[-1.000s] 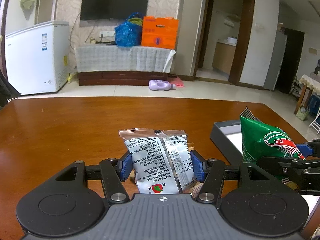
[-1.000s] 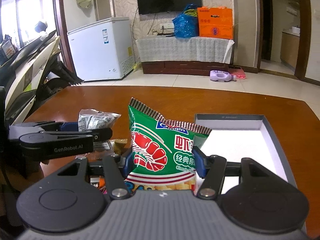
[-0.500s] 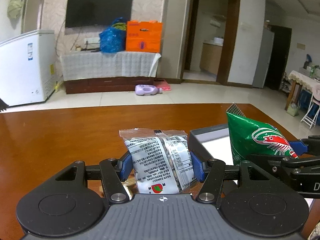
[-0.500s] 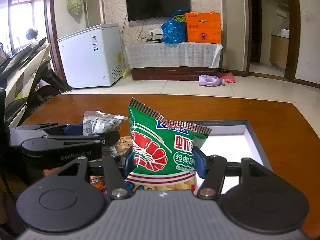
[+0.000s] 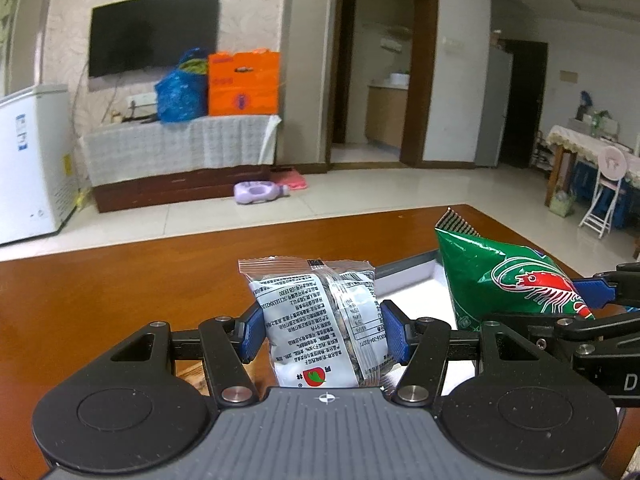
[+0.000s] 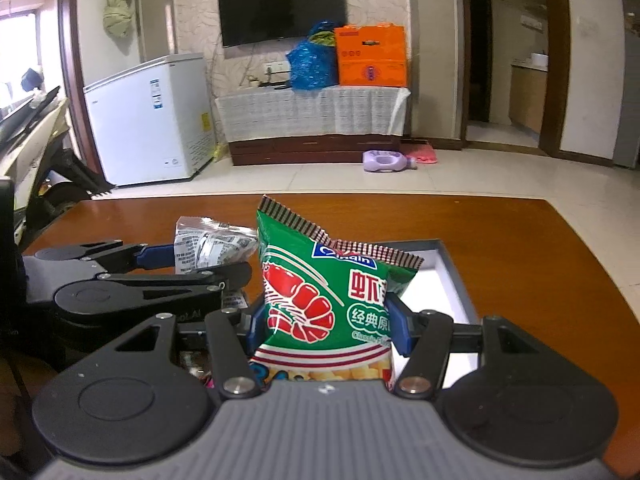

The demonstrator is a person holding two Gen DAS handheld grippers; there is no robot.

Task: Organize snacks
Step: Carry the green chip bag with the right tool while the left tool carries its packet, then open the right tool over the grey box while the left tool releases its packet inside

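I am gripping a snack in each gripper, both lifted above the brown wooden table. My left gripper is standing about half open, its blue pads pressing on the two sides of a clear packet with grey printed text; the packet is standing upright between the fingers, its sealed top edge pointing to the far side and its lower end tucked near the gripper's body. My right gripper is also about half open, squeezing a green shrimp-chip bag at its lower half, so the zigzag top is rising above the fingers and leaning a little left.

In the left wrist view the green bag is showing just to the right of the clear packet, with the right gripper's blue finger beside it. In the right wrist view the clear packet is sitting to the left of the green bag.

A grey tray with a white floor is lying on the table just beyond and right of the green bag, its near part hidden behind my right gripper.
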